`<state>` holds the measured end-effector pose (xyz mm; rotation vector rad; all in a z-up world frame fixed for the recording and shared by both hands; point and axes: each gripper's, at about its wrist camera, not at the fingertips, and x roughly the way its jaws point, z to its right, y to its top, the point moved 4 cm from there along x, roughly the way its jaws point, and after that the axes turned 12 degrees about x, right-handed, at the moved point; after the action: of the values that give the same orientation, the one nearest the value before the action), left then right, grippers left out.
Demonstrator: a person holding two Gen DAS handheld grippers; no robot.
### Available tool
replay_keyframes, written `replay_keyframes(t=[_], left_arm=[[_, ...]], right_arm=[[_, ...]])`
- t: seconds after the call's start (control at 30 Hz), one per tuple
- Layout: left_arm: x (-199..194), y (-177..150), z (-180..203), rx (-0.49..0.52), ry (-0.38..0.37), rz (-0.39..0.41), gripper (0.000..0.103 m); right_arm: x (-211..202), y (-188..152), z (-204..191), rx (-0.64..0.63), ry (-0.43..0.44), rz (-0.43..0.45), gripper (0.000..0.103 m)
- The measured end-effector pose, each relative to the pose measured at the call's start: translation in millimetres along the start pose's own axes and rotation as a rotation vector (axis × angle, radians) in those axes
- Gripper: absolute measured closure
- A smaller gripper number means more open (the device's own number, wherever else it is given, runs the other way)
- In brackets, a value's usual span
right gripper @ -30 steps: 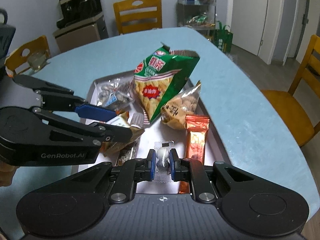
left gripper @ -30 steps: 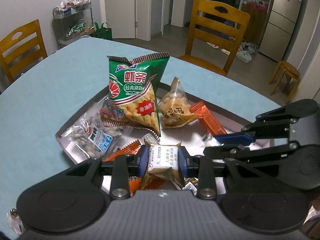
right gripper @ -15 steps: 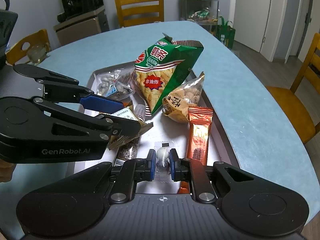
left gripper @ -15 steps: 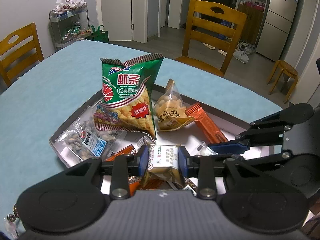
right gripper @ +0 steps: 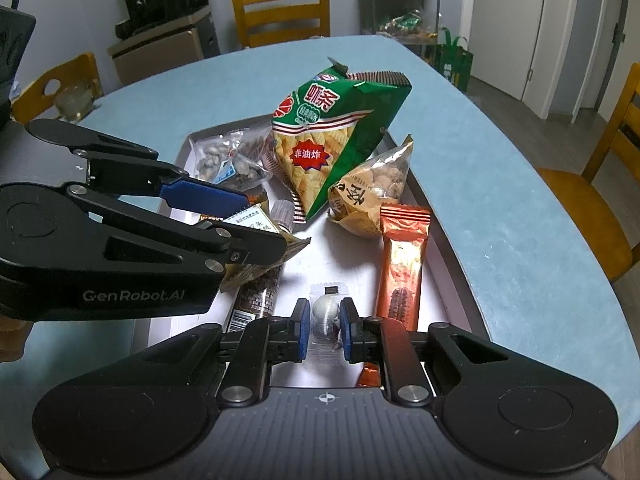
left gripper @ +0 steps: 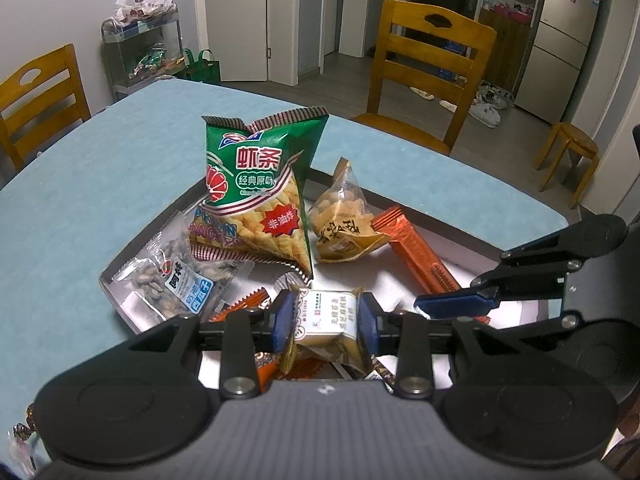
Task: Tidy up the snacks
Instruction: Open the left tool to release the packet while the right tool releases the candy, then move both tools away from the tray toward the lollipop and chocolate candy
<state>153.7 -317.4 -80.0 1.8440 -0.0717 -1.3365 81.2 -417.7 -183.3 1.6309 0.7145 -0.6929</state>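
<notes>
A metal tray [left gripper: 528,312] on the blue table holds several snacks: a green shrimp-chip bag [left gripper: 260,192], a tan peanut bag [left gripper: 344,224], an orange bar [left gripper: 416,252] and a clear seed bag [left gripper: 184,280]. My left gripper [left gripper: 326,320] is shut on a small white-and-gold pastry pack [left gripper: 328,316] above the tray; it also shows in the right wrist view [right gripper: 256,220]. My right gripper [right gripper: 325,328] is shut on a small clear-wrapped candy [right gripper: 325,316] above the tray [right gripper: 448,264], beside the orange bar [right gripper: 404,256].
Wooden chairs [left gripper: 428,64] stand around the blue table [left gripper: 80,184]. A wire rack with bags [left gripper: 140,44] is at the back left, a fridge [left gripper: 564,36] at the back right. The table's right edge [right gripper: 560,280] runs close to the tray.
Both grippers have lifted a little with their snacks and pulled back from the tray. Their holds are the same.
</notes>
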Motion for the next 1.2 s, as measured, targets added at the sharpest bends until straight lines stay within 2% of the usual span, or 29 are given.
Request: replay_keyframes(t=[0.07, 0.13, 0.33, 0.47, 0.53, 0.6, 0.7, 0.8, 0.93, 1.07, 1.2], left_arm=[[-0.6, -0.1, 0.2, 0.001, 0.002, -0.001, 0.069], [-0.4, -0.2, 0.0, 0.002, 0.000, -0.001, 0.067], [-2.4, -0.5, 0.9, 0.004, 0.001, -0.005, 0.061], [-5.2, 0.6, 1.9, 0.008, 0.019, 0.001, 0.053], [-8.2, 2.1, 1.1, 0.007, 0.036, 0.011, 0.043], [-12.7, 4.5, -0.8, 0.002, 0.051, 0.032, 0.026], [-19.2, 8.0, -1.3, 0.003, 0.056, 0.055, 0.016], [-24.8, 11.3, -0.7, 0.012, 0.063, 0.066, 0.011], [-32.4, 12.6, -0.3, 0.011, 0.074, 0.083, 0.010], [-38.9, 12.3, -2.4, 0.005, 0.101, 0.090, 0.007], [-46.5, 10.7, -5.8, -0.008, 0.120, 0.097, 0.007]], right_arm=[[0.1, 0.4, 0.1, 0.000, -0.001, 0.000, 0.080], [-0.8, 0.8, -0.1, -0.001, -0.002, 0.004, 0.072], [-5.1, 3.5, -2.2, -0.004, -0.004, 0.022, 0.065], [-8.0, 4.5, -2.1, -0.006, -0.010, 0.031, 0.058], [-9.7, 5.2, -1.2, -0.007, -0.023, 0.039, 0.049], [-12.1, 5.7, 1.0, -0.001, -0.029, 0.049, 0.039], [-16.0, 6.7, 3.5, 0.007, -0.036, 0.067, 0.028], [-19.2, 8.3, 4.5, 0.009, -0.040, 0.076, 0.024], [-23.3, 10.2, 5.2, 0.010, -0.055, 0.095, 0.007], [-26.8, 10.3, 5.5, 0.014, -0.060, 0.105, 0.001], [-29.0, 9.9, 3.8, 0.012, -0.064, 0.110, 0.000]])
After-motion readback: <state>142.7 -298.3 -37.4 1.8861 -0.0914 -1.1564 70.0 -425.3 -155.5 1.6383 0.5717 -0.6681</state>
